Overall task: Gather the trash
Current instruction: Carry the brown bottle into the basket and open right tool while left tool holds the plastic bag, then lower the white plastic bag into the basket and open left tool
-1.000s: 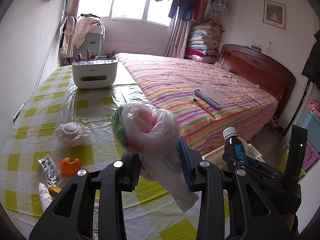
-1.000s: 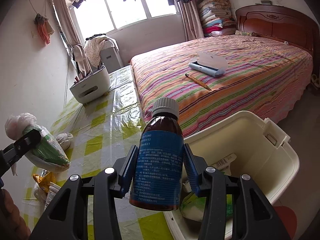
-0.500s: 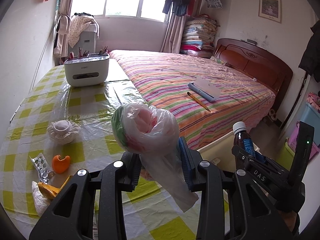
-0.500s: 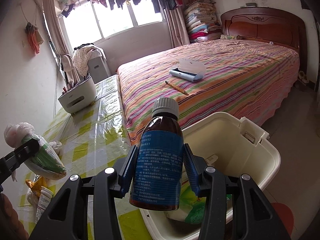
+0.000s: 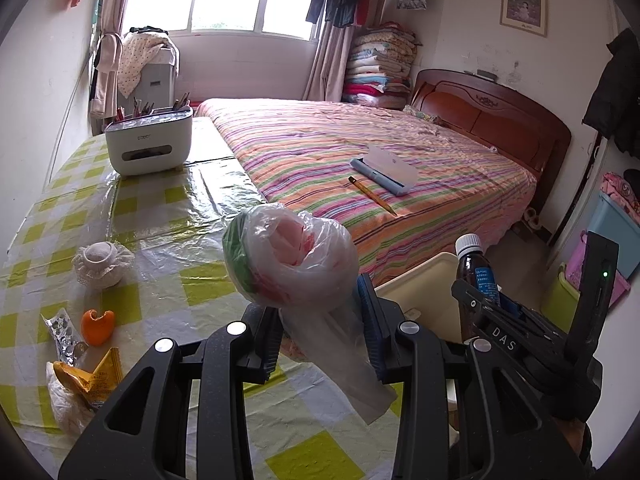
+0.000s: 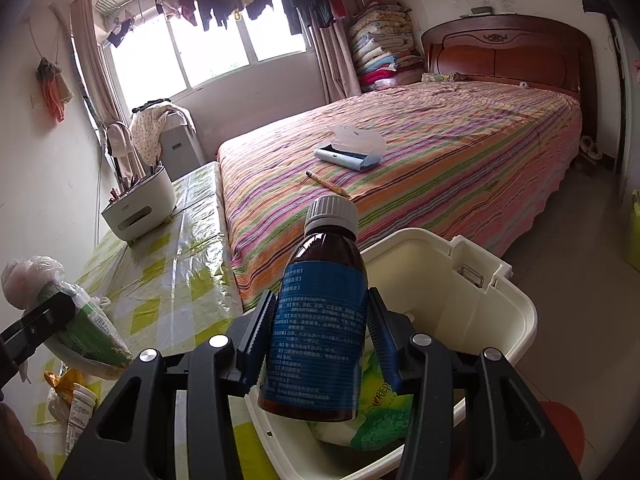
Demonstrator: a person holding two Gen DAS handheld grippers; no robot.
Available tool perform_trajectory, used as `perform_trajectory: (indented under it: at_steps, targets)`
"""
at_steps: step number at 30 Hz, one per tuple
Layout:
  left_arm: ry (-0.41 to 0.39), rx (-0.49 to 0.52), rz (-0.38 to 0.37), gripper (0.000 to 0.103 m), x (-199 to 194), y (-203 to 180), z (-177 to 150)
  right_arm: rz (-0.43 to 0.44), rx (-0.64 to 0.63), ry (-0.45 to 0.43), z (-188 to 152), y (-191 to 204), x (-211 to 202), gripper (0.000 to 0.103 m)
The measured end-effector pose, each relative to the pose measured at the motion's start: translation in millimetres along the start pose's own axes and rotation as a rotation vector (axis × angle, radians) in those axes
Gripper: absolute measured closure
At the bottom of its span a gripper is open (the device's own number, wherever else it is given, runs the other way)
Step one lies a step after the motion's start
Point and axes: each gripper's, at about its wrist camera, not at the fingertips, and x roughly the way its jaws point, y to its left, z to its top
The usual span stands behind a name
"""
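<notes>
My left gripper (image 5: 320, 332) is shut on a crumpled clear plastic bag (image 5: 292, 264) with pink and green inside, held above the checked table (image 5: 168, 216). My right gripper (image 6: 316, 336) is shut on a brown medicine bottle (image 6: 320, 320) with a blue label and grey cap, held upright over the cream bin (image 6: 500, 304) beside the table. The bin holds a green wrapper (image 6: 380, 412). The bottle (image 5: 476, 276) and the bin (image 5: 424, 276) also show in the left wrist view. On the table lie orange peel (image 5: 97, 320), a foil blister pack (image 5: 64, 328) and a yellow snack wrapper (image 5: 96, 372).
A white pen-holder box (image 5: 150, 146) stands at the table's far end. A small white lace-covered object (image 5: 102, 262) sits on the table's left. The striped bed (image 5: 380, 160) with a pencil case and a pencil runs along the table's right edge. A small white bottle (image 6: 80, 408) lies at the table's near edge.
Both grippers have drawn back a little and risen with their loads. The bottle now hangs over the bin's near-left part; more of the bin's inside shows.
</notes>
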Motion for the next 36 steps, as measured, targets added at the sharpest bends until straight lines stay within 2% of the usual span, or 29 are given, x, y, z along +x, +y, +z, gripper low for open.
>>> perform_trajectory:
  at_steps: [16, 18, 20, 25, 27, 36]
  targets:
    - [0.018, 0.028, -0.025, 0.069, 6.8, -14.3, 0.0, -0.005, 0.034, -0.039, 3.8, -7.9, -6.7, 0.058]
    - [0.025, 0.028, -0.035, 0.069, 9.0, -16.9, 0.4, -0.007, 0.042, -0.042, 4.2, -9.4, -7.0, 0.053]
    - [0.032, 0.030, -0.042, 0.069, 11.8, -20.7, 0.7, -0.009, 0.056, -0.052, 4.3, -11.7, -8.7, 0.040]
    - [0.055, 0.044, -0.062, 0.069, 21.6, -33.1, 2.0, -0.019, 0.093, -0.104, 7.8, -20.1, -17.5, 0.038]
    - [0.061, 0.043, -0.072, 0.069, 26.1, -37.9, 2.3, -0.025, 0.126, -0.125, 10.1, -27.8, -21.3, 0.034]
    - [0.115, 0.072, -0.117, 0.069, 51.3, -63.7, -1.0, -0.025, 0.295, -0.223, 14.8, -63.1, -41.6, 0.028]
